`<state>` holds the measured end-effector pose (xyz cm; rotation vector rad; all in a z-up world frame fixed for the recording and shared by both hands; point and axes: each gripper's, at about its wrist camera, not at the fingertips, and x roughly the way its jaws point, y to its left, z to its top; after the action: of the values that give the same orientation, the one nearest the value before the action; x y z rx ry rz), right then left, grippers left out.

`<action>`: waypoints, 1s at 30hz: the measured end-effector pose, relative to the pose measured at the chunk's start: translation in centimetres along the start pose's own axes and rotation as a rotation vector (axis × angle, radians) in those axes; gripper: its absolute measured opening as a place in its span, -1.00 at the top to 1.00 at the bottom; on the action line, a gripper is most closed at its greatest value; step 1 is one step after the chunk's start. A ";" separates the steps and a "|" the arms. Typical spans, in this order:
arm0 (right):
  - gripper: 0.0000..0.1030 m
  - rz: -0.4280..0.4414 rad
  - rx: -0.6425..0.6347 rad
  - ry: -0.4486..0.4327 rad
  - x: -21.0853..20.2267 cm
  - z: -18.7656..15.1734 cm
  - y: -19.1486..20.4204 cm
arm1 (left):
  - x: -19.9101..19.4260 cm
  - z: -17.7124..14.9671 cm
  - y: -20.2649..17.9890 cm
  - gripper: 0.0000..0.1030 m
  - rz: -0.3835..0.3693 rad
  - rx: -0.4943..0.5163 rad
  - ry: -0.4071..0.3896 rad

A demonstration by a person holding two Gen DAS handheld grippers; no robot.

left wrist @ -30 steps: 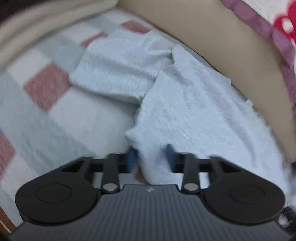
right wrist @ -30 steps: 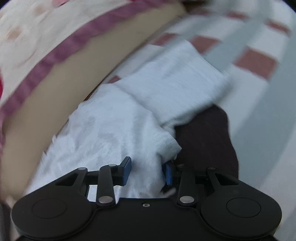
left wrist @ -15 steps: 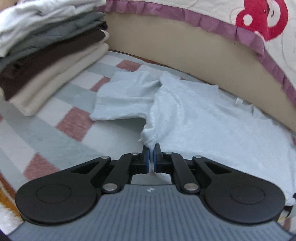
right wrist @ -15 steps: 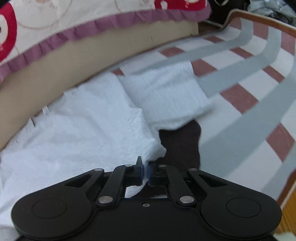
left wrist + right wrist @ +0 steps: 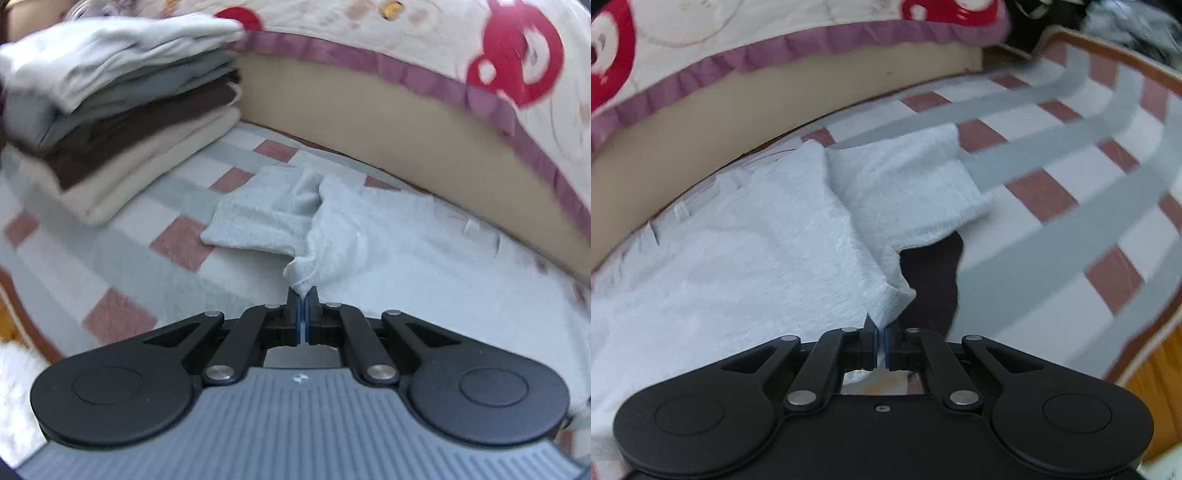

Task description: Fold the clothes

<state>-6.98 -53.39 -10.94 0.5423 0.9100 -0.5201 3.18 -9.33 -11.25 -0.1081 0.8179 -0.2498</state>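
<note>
A pale blue T-shirt (image 5: 388, 243) lies spread on the checked bed cover (image 5: 122, 254), one short sleeve (image 5: 258, 218) folded out to the left. My left gripper (image 5: 303, 295) is shut on a pinched corner of its hem, lifted into a small peak. In the right wrist view the same T-shirt (image 5: 746, 258) looks white, its other sleeve (image 5: 916, 192) lying to the right. My right gripper (image 5: 881, 330) is shut on the opposite hem corner, which rises off the cover. A dark garment (image 5: 934, 280) lies under that corner.
A stack of folded clothes (image 5: 110, 110) in white, grey, brown and cream stands at the left. A tan mattress side (image 5: 388, 133) under a purple-frilled quilt (image 5: 406, 44) runs along the far edge. Wooden floor (image 5: 1156, 391) shows beyond the bed's right edge.
Both grippers closed on the T-shirt's hem corners and rose, pulling the corners up off the cover. The stack of folded clothes came into the left view.
</note>
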 end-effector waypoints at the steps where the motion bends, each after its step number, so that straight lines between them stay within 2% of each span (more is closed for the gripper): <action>1: 0.96 0.005 -0.007 0.026 -0.2 -0.4 -0.1 | 0.1 -0.2 0.2 0.96 0.010 0.012 0.025; 3: 0.95 -0.015 -0.019 0.091 0.3 -1.0 -0.1 | 1.5 -0.7 0.3 0.91 0.042 0.034 0.163; 5: 0.90 -0.087 -0.057 0.170 1.9 -1.2 0.3 | 3.0 -1.0 0.7 0.90 0.064 0.021 0.303; 6: 0.78 -0.127 -0.079 0.208 2.7 -1.3 0.5 | 3.3 -0.9 1.0 0.90 0.054 0.003 0.335; 7: 0.54 -0.158 -0.096 0.223 3.1 -1.3 0.7 | 3.3 -0.7 1.4 0.89 0.035 -0.018 0.354; 9: 0.46 -0.166 -0.105 0.168 2.0 -0.5 1.2 | 2.3 0.2 1.2 0.78 0.011 0.025 0.333; 10: 0.31 -0.141 -0.105 0.126 1.0 0.1 1.4 | 1.7 0.7 1.0 0.72 -0.001 0.053 0.319; 11: 0.22 -0.097 -0.097 0.085 -0.1 1.0 1.6 | 1.2 1.2 0.8 0.53 -0.012 0.081 0.304; 12: 0.04 -0.046 -0.088 0.051 -1.1 1.8 1.7 | 0.5 2.0 0.5 0.35 -0.020 0.122 0.278; 14: 0.03 0.091 -0.107 -0.002 -2.9 3.7 2.1 | -0.7 3.6 -0.1 0.14 -0.038 0.202 0.215; 17: 0.03 0.291 -0.294 -0.033 -4.6 5.9 3.6 | -0.9 6.2 -0.3 -0.42 -0.081 0.235 0.149; 19: 0.03 0.336 -0.457 -0.085 -5.1 6.3 4.6 | 0.7 8.1 -0.3 -0.43 -0.123 0.226 0.163; 21: 0.03 0.377 -0.597 -0.129 -5.2 6.6 5.5 | 2.5 10.0 -0.4 -0.43 -0.122 0.207 0.156; 23: 0.03 0.401 -0.636 -0.150 -3.8 6.9 5.6 | 4.4 11.3 -0.3 -0.43 -0.099 0.181 0.101; 25: 0.03 0.378 -0.601 -0.220 -1.9 7.1 5.6 | 6.4 11.5 -1.1 -0.53 -0.083 0.230 0.020; 26: 0.03 0.343 -0.596 -0.271 -0.9 6.9 5.7 | 7.7 11.3 -1.9 -0.74 -0.071 0.280 -0.010; 27: 0.03 0.310 -0.604 -0.327 -0.1 6.7 5.9 | 8.9 10.9 -2.7 -0.80 -0.058 0.337 -0.036; 28: 0.03 0.268 -0.645 -0.380 0.7 6.4 6.2 | 10.2 10.6 -3.5 -0.80 -0.044 0.394 -0.062; 30: 0.03 0.192 -0.752 -0.393 2.1 6.2 7.6 | 12.4 10.4 -3.9 -0.80 -0.031 0.422 -0.039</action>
<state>2.48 -52.03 -7.95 -0.1578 0.6029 -0.0757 18.26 -16.40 -12.22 0.2701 0.7100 -0.4432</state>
